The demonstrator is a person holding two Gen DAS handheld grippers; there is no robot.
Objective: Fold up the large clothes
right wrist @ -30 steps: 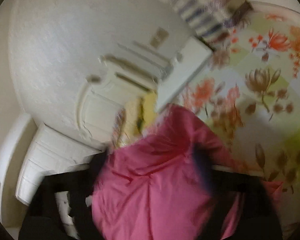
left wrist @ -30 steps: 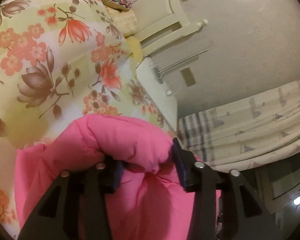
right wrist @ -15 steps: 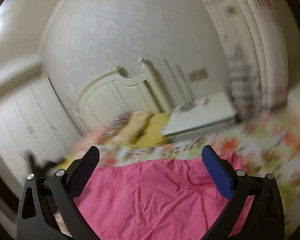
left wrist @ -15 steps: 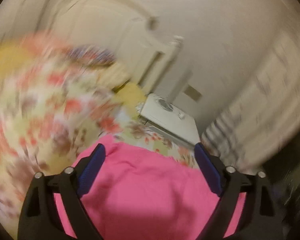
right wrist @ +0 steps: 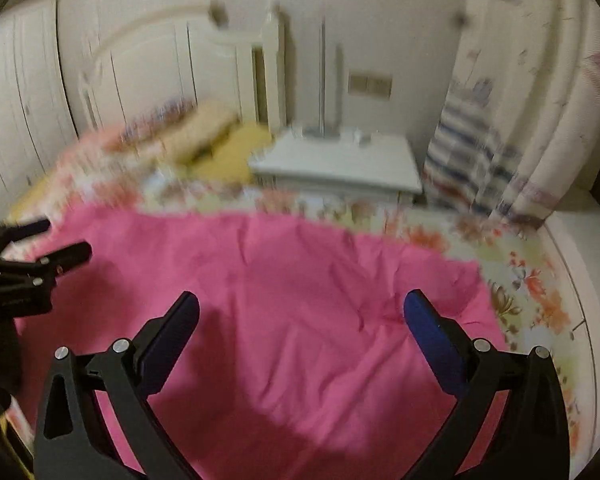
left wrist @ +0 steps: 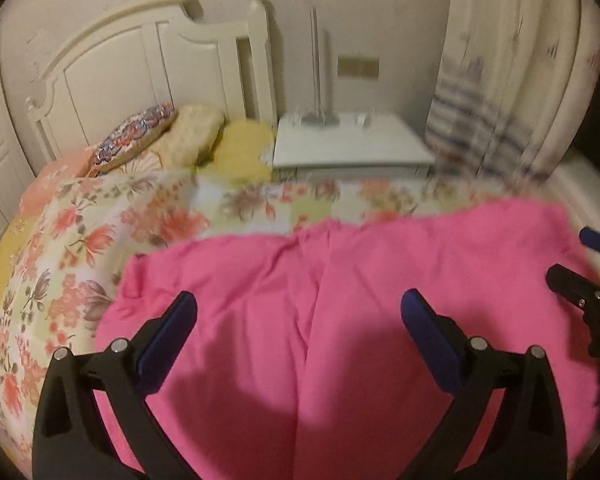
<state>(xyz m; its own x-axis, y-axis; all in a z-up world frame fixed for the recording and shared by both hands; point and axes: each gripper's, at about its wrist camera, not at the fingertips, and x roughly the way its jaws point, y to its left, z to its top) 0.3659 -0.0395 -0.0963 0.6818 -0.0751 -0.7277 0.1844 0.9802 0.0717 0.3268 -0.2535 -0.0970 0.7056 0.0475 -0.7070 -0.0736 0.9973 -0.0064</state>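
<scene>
Left tongs [left wrist: 298,320]: spread wide, empty, above pink garment [left wrist: 360,280]. Right tongs [right wrist: 300,320]: spread wide, empty. Garment lies on floral bed [left wrist: 80,248].

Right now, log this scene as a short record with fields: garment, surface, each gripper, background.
garment: pink garment spread on the bed, creased
surface: floral bedspread
left gripper: open, above the garment, gripping nothing
right gripper: open, above the garment, gripping nothing
background: white headboard, pillows, white nightstand, curtain
</scene>
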